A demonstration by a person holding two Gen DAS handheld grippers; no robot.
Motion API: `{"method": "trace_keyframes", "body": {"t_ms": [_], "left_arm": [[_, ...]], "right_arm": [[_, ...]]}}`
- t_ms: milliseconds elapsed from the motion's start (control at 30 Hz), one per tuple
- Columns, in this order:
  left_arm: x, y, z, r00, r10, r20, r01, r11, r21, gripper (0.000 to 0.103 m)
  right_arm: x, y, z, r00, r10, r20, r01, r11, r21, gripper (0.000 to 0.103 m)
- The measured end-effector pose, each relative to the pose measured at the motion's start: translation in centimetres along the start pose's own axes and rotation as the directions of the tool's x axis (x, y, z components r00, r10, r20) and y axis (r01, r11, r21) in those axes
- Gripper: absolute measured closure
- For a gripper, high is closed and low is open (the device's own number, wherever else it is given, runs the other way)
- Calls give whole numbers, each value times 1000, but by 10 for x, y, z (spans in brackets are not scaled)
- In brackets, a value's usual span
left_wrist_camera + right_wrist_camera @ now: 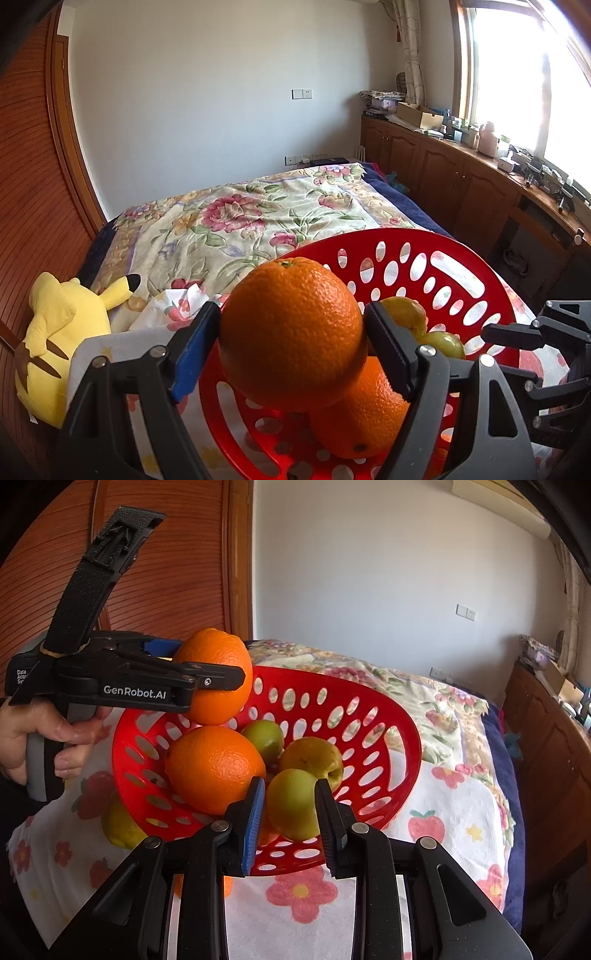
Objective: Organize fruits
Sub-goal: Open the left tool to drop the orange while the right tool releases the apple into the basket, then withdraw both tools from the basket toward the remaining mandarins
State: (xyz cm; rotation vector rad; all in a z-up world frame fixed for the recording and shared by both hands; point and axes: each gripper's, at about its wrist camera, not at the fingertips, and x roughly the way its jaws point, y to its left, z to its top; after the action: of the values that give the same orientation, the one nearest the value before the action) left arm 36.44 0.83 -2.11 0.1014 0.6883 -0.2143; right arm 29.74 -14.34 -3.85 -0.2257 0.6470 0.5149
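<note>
A bedroom: white walls, a wooden sliding door, a window over low cabinets, and a bed (236, 221) under a floral blanket. On the bed's near end lies a white cloth (436, 812) printed with strawberries and flowers, and on that cloth stands the red basket (402, 746), the landmark for everything else.

Left of the basket, against the wooden door, lies a yellow plush toy (59, 332). Inside the basket rest a second orange (212, 768), a yellowish fruit (310, 760) and a small green fruit (264, 738). Outside it, tucked under its left wall, sits another yellow fruit (118, 827).

The left gripper (291, 332) is clamped on an orange (291, 332), held just above the basket's left rim and the orange inside. The person's left hand (48, 734) grips the handle with the tool roughly level, fingers pointing over the basket.

The right gripper (290, 808) reaches in over the basket's near rim, its jaws on either side of a green fruit (291, 805); whether they press it or merely flank it I cannot tell.

Risks, as I judge them: the held orange is round and smooth, so a slack squeeze could drop it onto the fruit below. The basket sits on soft bedding and could tip. The two tools are near enough to knock together.
</note>
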Motion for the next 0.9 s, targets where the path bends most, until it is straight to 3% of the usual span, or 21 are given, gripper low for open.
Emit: {"method": "trace_keyframes", "body": {"t_ms": [400,900], "left_arm": [[-5,-11,0,1000,-13,23,12,1000,25,25],[-59,-27,-25,995,-57,85,52,997,55,24]], "right_arm": [[0,1,-6,1000,2,-4,-2,1000,11,75],[-27,15,-9,999,13,41,-17,997,78,74]]}}
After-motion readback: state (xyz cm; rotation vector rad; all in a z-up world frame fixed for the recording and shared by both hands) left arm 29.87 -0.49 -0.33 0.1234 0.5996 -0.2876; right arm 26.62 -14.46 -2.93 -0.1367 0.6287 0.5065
